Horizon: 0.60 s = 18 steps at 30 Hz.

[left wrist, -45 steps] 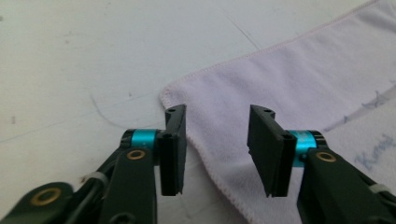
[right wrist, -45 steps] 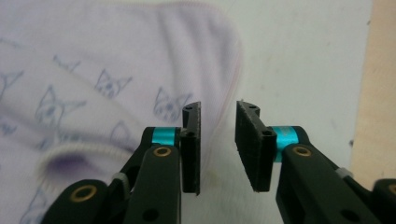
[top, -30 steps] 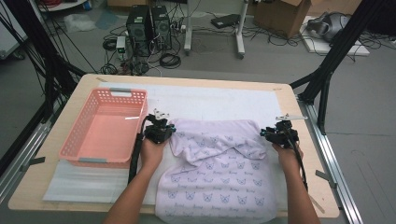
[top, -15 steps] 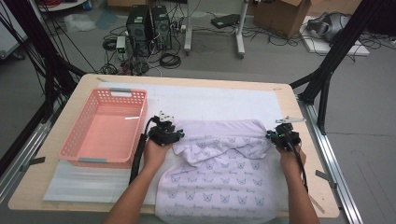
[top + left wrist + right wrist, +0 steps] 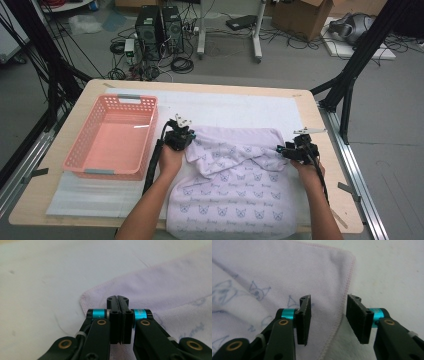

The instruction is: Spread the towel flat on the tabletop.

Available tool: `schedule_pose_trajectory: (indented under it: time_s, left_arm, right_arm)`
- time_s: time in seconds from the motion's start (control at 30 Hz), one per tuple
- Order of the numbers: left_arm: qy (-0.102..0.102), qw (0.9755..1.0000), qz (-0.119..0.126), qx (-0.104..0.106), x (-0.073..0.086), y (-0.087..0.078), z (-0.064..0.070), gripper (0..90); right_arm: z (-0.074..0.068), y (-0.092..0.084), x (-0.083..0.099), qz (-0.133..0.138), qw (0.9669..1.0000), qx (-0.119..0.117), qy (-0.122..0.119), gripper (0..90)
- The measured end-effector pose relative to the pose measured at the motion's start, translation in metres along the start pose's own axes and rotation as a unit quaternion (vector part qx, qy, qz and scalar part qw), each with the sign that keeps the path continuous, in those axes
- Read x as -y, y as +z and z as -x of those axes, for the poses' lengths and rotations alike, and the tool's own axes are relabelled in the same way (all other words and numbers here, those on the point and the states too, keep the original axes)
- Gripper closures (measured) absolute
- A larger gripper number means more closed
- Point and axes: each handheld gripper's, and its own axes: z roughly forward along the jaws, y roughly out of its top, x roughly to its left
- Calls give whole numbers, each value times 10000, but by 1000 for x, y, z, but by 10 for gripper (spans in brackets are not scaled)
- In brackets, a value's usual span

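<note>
Since a second earlier the left gripper (image 5: 186,140) had slid along the lilac towel (image 5: 235,185) on the table (image 5: 325,165), its jaws closing together over the towel's corner, nothing visibly between them, while the right gripper (image 5: 328,315) opened halfway, its jaws straddling the towel's hemmed edge without pressing.

Two forearms are reaching in from the near edge, each hand gripping a black two-jaw gripper, the pair held well apart and roughly level with each other. The left gripper (image 5: 181,134) is sitting with its jaws pressed flat together, tips pointing away from the person, having just been closing with nothing seen between them. The right gripper (image 5: 296,150) is standing with its jaws parted, having just been opening, its pads (image 5: 305,312) facing each other across a gap.
</note>
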Motion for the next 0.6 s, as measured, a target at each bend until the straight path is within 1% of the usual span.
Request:
schedule_pose_trajectory:
  time_s: [0.03, 0.07, 0.1, 0.13, 0.17, 0.2, 0.23, 0.27, 0.3, 0.33, 0.37, 0.4, 0.43, 0.47, 0.5, 0.53, 0.57, 0.6]
  left_arm:
    - [1, 9999, 97, -52, -3, 1, -2, 884]
    - [-52, 9999, 139, -47, -7, 1, -5, 883]
    - [-124, 9996, 245, -13, -8, 2, -7, 883]
    - [-136, 9994, 322, -23, -8, 2, -8, 883]
    - [-142, 9994, 311, 0, -7, 2, -10, 879]
    - [-237, 9994, 262, 66, -6, 2, -11, 869]
    - [-325, 9992, 187, 166, -5, 3, -12, 829]
    - [-386, 9988, 137, 269, -4, 3, -13, 765]
    - [-483, 9980, 83, 406, -3, 2, -13, 709]
    - [-616, 9964, 24, 587, -2, 2, -13, 642]
    - [-730, 9947, -64, 720, -1, 1, -11, 584]
    - [-740, 9943, -99, 757, 0, 0, -9, 552]
    - [-751, 9938, -75, 818, 2, -2, -6, 538]
    - [-746, 9936, -46, 853, 4, -4, -5, 529]
    - [-778, 9928, -25, 909, 6, -6, -3, 518]
    - [-795, 9920, -121, 969, 6, -7, -1, 498]
    - [-774, 9915, -179, 1028, 6, -9, -1, 466]
    - [-767, 9907, -215, 1105, 5, -10, 1, 455]
  right_arm:
    - [-2, 1, -1, 10, 10000, -90, -25, 546]
    - [-4, 2, -1, 8, 9999, -162, -49, 537]
    - [-6, 4, -2, -13, 9998, -183, -119, 525]
    - [-8, 5, -3, -12, 9996, -176, -210, 527]
    - [-10, 6, -3, -5, 9993, -202, -328, 575]
    - [-13, 7, -4, 10, 9986, -242, -461, 637]
    - [-14, 8, -5, 29, 9977, -250, -630, 761]
    - [-15, 9, -5, 56, 9967, -342, -741, 822]
    - [-16, 10, -7, 49, 9961, -296, -833, 840]
    - [-15, 11, -9, 48, 9962, -191, -854, 850]
    - [-13, 12, -11, 69, 9962, 37, -866, 855]
    - [-9, 12, -13, 118, 9967, 300, -745, 857]
    - [-6, 12, -14, 166, 9964, 481, -678, 857]
    - [-2, 11, -16, 289, 9948, 771, -595, 857]
    - [2, 10, -17, 460, 9932, 978, -435, 855]
    - [6, 7, -17, 639, 9902, 1211, -291, 851]
    - [10, 4, -16, 790, 9883, 1302, -28, 842]
    - [11, 3, -16, 826, 9887, 1247, 101, 829]
